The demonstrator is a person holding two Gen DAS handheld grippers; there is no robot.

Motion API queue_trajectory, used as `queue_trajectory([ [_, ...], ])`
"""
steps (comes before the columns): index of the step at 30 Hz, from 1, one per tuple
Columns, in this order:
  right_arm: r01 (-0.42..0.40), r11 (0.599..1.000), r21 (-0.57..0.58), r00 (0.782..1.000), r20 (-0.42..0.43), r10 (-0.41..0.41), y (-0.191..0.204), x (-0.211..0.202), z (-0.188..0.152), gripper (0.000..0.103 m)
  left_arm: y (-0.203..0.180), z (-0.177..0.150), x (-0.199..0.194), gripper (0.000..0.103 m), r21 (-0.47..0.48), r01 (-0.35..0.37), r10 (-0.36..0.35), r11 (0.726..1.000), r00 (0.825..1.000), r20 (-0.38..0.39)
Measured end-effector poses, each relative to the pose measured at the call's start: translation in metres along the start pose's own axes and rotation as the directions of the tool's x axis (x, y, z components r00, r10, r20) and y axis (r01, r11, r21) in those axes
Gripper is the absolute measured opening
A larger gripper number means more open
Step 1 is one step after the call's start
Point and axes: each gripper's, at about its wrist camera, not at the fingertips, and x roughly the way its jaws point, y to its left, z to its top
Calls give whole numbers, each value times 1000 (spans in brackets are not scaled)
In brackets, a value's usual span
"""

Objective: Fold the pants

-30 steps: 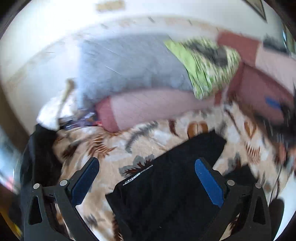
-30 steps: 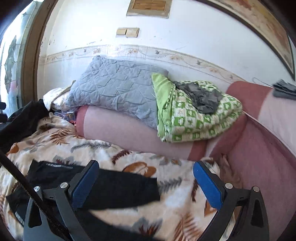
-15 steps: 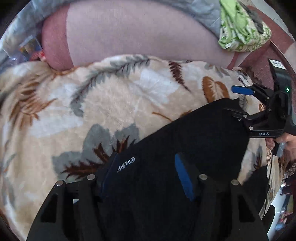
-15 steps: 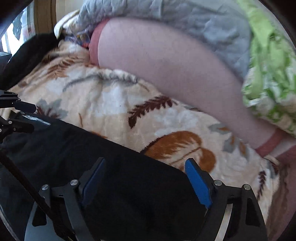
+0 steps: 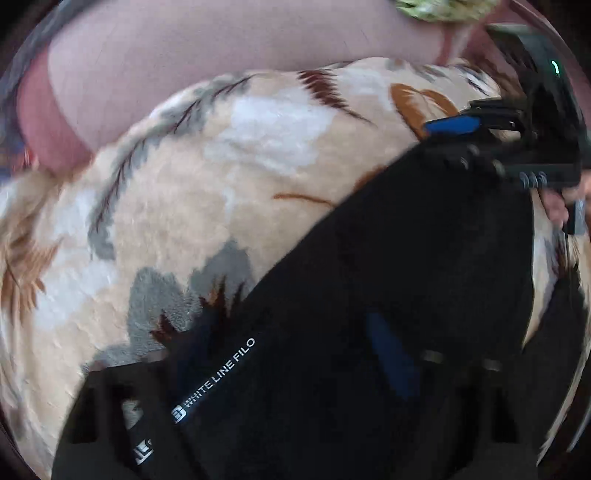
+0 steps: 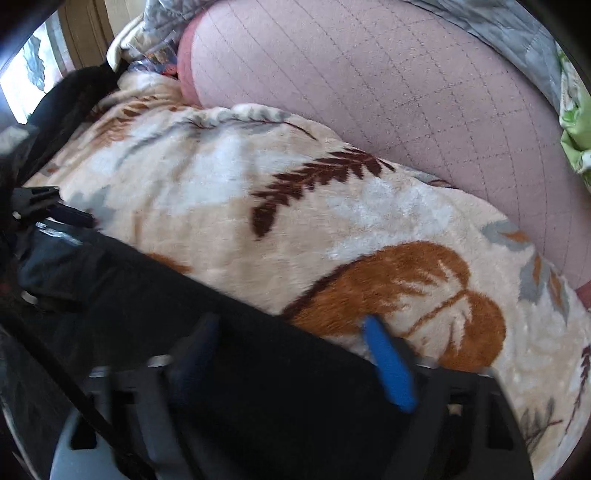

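Pants (image 5: 406, 277) edge runs 7-to-1 o'clock; left gripper (image 5: 288, 354) and right gripper (image 6: 295, 354) closing astride it, fabric between fingers.

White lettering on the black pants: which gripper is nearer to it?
Left. The left gripper is closing over the black fabric pants beside the white lettering; the right gripper is closing over their far edge.

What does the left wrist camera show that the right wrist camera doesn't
Only the left wrist view shows the white lettering printed on the black pants, and a hand holding the right gripper. Only the right wrist view shows the grey quilt and a window. Both show the pants between closing fingers, the leaf-print blanket and the pink bolster.
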Motion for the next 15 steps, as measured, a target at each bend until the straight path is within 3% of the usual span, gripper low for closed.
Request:
queue_trajectory([
  [1,-24,1000,4,1000,10,24,2,-5,-3,37,1,-1,-5,20,-12,25,-25,1000,1000,7],
  [2,-46,999,15,999,13,46,4,-9,-6,18,4,-1,-11,15,-52,88,-88,995,996,3],
  [3,-63,998,29,998,13,63,5,-12,-8,11,5,-3,-16,14,-64,87,-86,994,996,17],
  [5,-67,997,44,998,22,66,8,-17,-12,10,2,-6,-27,14,-65,61,-58,996,997,45],
  [10,-47,996,73,996,85,41,22,-51,-25,10,-14,-27,-75,13,-98,41,-28,994,991,133],
  [15,-37,995,98,988,154,22,47,-104,-56,9,-52,-71,-128,13,-87,15,3,996,977,213],
])
